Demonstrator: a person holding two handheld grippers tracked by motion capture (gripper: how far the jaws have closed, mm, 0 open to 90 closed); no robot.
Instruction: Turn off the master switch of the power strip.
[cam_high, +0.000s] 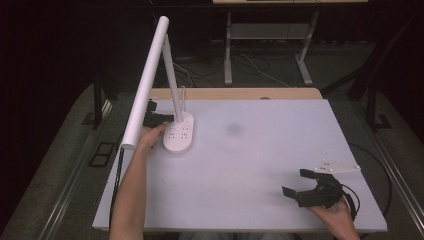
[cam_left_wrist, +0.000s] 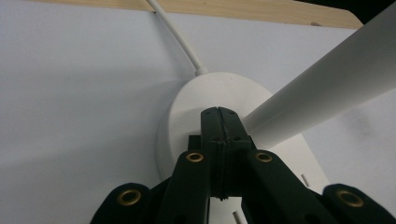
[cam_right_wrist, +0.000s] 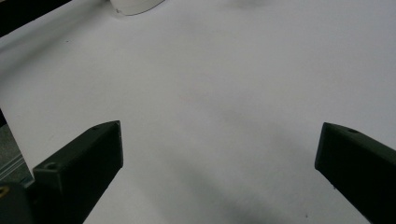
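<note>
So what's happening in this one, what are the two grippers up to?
A person works at a white table with a gripper in each hand. The left gripper, jaws pressed shut, has its tips over the oval base of a white desk lamp, beside the lamp's slanted stem, as if pressing a control there. The right gripper rests wide open on the near right of the table, holding nothing.

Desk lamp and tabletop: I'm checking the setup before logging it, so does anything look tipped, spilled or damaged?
Nothing stands out. The desk lamp stands upright on its base on the white table, its cord running off the far edge. The only mark is a faint grey smudge mid-table. The left hand-held gripper, shut, is at the base; the right hand-held gripper is open.
</note>
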